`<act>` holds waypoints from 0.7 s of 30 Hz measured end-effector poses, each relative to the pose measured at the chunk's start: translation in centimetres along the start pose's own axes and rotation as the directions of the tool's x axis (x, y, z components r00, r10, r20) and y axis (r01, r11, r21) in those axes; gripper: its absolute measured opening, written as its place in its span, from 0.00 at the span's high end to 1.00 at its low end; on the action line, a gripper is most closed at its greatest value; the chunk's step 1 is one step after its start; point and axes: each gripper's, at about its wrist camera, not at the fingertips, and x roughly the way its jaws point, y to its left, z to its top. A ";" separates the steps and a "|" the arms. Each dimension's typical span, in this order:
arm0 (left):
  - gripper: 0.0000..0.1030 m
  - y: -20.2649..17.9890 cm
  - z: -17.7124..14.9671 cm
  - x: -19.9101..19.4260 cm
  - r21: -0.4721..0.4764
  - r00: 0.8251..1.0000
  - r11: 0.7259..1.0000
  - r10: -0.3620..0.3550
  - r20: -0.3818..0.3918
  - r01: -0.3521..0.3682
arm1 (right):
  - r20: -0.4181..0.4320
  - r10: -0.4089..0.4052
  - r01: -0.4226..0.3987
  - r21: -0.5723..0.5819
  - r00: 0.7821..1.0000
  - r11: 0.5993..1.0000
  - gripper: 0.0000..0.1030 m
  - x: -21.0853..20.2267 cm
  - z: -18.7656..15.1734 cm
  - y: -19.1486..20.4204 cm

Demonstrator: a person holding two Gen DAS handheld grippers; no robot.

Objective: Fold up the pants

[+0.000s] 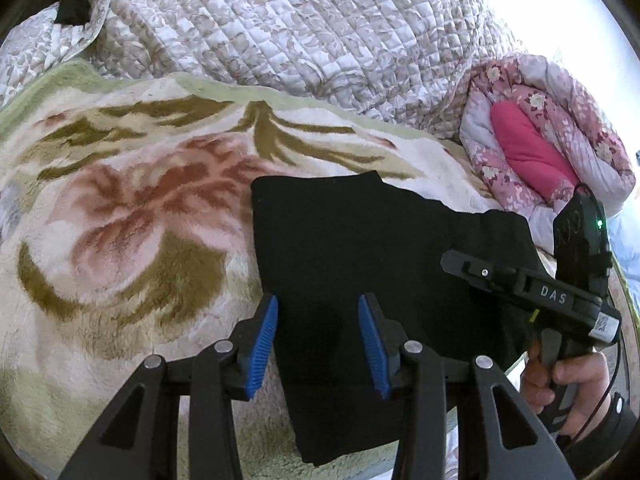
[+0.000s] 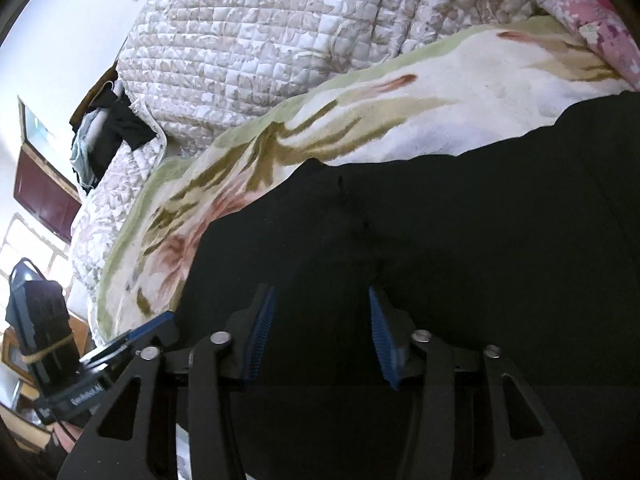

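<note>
Black pants [image 1: 360, 248] lie folded into a compact block on a floral plush blanket [image 1: 120, 208]. My left gripper [image 1: 318, 340] is open, its blue pads over the near left part of the pants, nothing between them. My right gripper [image 2: 322, 332] is open too, low over the middle of the pants [image 2: 440, 240], empty. The right gripper's body [image 1: 532, 292] shows in the left wrist view at the pants' right edge, held by a hand. The left gripper's fingers [image 2: 132, 336] show at the lower left of the right wrist view.
A quilted grey-white bedspread [image 1: 300, 28] is heaped behind the blanket. A bundled pink floral quilt [image 1: 540, 140] lies at the right. Dark clothes [image 2: 116, 128] hang at the bed's far left. A dark red cabinet [image 2: 40, 188] stands by the wall.
</note>
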 end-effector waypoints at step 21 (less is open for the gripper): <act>0.57 0.3 -0.4 -0.1 0.003 1.000 1.000 0.008 -0.007 -0.008 | 0.038 -0.012 0.008 0.102 0.999 0.995 0.98 -2.0 -0.9 -1.5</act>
